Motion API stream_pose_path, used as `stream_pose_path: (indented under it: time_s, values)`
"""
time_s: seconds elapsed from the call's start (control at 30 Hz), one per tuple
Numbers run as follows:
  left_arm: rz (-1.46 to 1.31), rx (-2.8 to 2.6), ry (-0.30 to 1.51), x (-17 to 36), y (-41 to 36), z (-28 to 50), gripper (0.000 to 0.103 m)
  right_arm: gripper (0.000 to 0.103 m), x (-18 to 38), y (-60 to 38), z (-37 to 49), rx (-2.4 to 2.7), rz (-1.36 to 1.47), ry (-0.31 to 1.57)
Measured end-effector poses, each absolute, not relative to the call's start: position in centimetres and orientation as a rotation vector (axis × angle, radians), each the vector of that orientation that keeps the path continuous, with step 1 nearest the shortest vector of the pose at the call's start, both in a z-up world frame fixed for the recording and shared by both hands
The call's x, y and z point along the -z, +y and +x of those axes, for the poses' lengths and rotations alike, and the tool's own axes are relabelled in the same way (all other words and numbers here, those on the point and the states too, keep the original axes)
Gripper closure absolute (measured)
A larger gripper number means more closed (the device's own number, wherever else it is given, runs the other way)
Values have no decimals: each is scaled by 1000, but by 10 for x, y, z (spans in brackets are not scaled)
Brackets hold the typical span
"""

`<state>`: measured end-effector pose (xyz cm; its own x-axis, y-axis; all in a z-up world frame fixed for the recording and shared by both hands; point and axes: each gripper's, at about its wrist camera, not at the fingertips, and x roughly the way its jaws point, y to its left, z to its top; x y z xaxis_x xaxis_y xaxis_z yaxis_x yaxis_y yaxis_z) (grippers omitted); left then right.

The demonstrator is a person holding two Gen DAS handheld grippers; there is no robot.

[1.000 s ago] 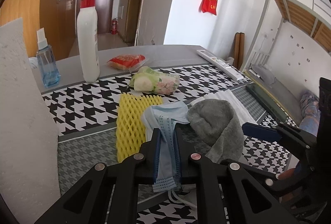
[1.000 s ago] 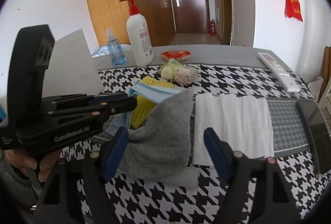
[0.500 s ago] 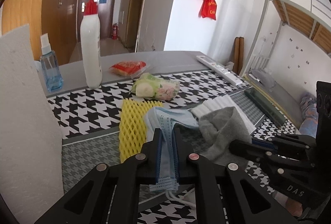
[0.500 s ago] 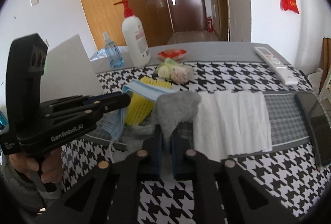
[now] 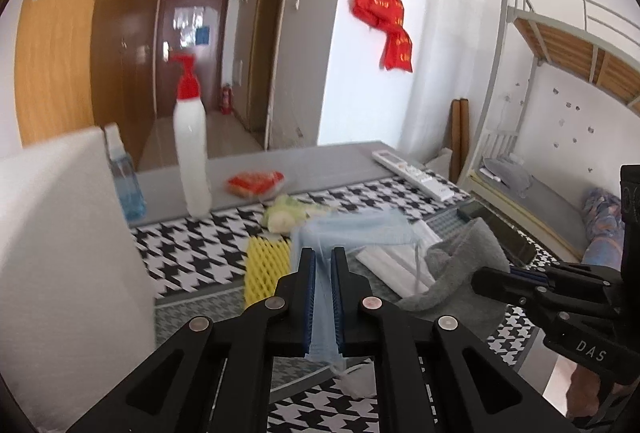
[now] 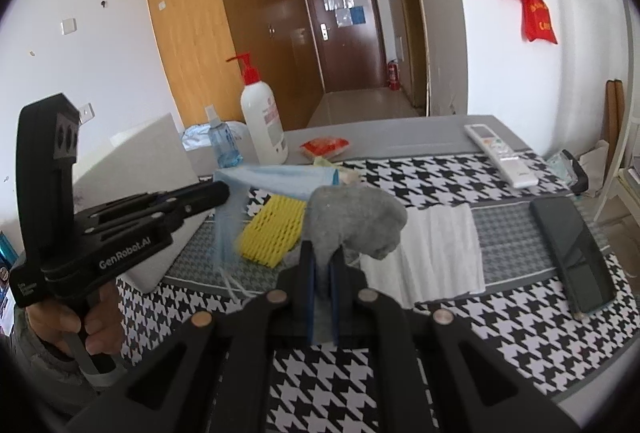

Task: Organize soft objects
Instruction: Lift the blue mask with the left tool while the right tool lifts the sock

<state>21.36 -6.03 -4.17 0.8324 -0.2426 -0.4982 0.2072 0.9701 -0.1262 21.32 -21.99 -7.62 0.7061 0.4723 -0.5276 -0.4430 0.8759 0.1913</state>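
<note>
Right wrist view, grey sock [image 6: 356, 221] bunched, fuzzy, light blue mask [image 6: 280, 179] pleated

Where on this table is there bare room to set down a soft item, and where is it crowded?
Free: the grey strip between the red packet and the remote; the near houndstooth cloth below the white towel. Crowded: the centre, where yellow foam net, towel and phone lie close.

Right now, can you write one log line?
left gripper: shut on mask | right gripper: shut on sock | both lifted off table
</note>
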Motion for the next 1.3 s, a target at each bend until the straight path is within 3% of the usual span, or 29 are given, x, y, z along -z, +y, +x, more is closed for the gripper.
stream_pose_path:
  time_s: [0.23, 0.43, 0.5, 0.57, 0.6, 1.0, 1.23, 1.3]
  values:
    - [-23, 230, 499, 25, -66, 197, 95, 94, 64, -223, 195, -505, 50, 563]
    - [-15, 196, 623, 49, -68, 217, 91, 94, 66, -229, 184, -490, 53, 552]
    - [10, 188, 647, 57, -73, 222, 78, 94, 67, -231, 182, -490, 65, 550]
    - [51, 171, 664, 64, -79, 228, 43, 94, 69, -232, 182, -489, 72, 553]
    - [61, 164, 664, 66, -80, 230, 41, 94, 70, -233, 183, -489, 77, 556]
    - [143, 55, 783, 99, -90, 273, 42, 94, 78, -244, 183, -476, 99, 566]
    - [134, 47, 807, 103, -89, 279, 88, 94, 84, -250, 184, -479, 113, 574]
    - [125, 57, 796, 101, -88, 278, 93, 94, 84, -250, 184, -481, 114, 574]
